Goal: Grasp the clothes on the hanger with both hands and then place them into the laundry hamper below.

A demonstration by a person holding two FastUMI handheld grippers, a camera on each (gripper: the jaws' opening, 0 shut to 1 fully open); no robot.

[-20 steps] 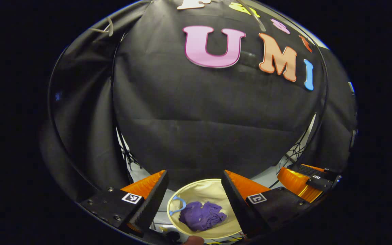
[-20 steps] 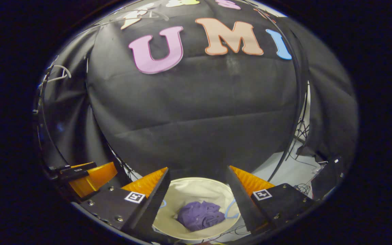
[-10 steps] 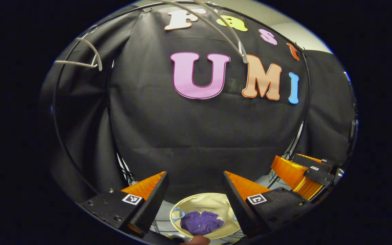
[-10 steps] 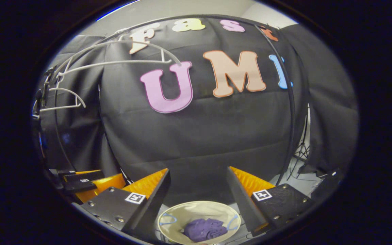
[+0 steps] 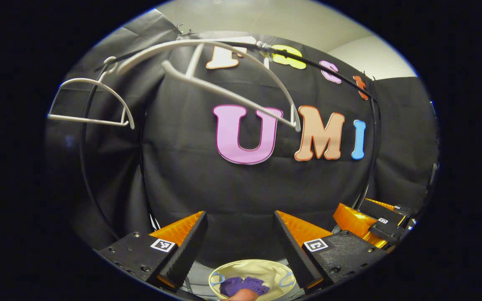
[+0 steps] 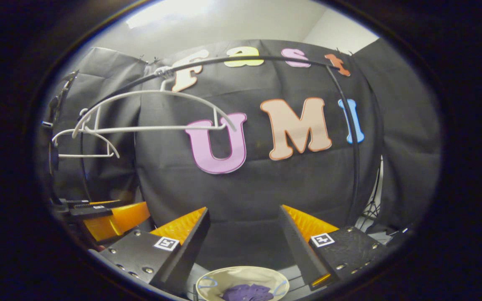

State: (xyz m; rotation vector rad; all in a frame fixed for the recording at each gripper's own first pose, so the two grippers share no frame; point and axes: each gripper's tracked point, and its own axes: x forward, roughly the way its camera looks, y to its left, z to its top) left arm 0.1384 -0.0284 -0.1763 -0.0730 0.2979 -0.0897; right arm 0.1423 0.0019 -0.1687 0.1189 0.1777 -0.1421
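A crumpled purple garment (image 5: 243, 286) (image 6: 247, 292) lies inside the round cream laundry hamper (image 5: 262, 269) (image 6: 241, 276) far below both grippers. My left gripper (image 5: 237, 234) is open with nothing between its fingers, high above the hamper. My right gripper (image 6: 243, 230) is likewise open and holds nothing. A bare white hanger (image 5: 224, 90) (image 6: 157, 125) hangs from the black rail (image 5: 316, 65) (image 6: 241, 60) above. In the left gripper view the right gripper (image 5: 370, 219) sits at the lower right; in the right gripper view the left gripper (image 6: 107, 213) sits at the lower left.
A second bare white hanger (image 5: 92, 102) (image 6: 84, 144) hangs farther left on the rail. The black cloth wall stands close behind. The rack's black upright (image 6: 354, 138) runs down at the right. A fingertip (image 5: 241, 296) shows at the bottom edge.
Both grippers have risen and tilted up: the hamper with the purple garment has shrunk toward the bottom edge, and the rail and bare hangers have come into view above.
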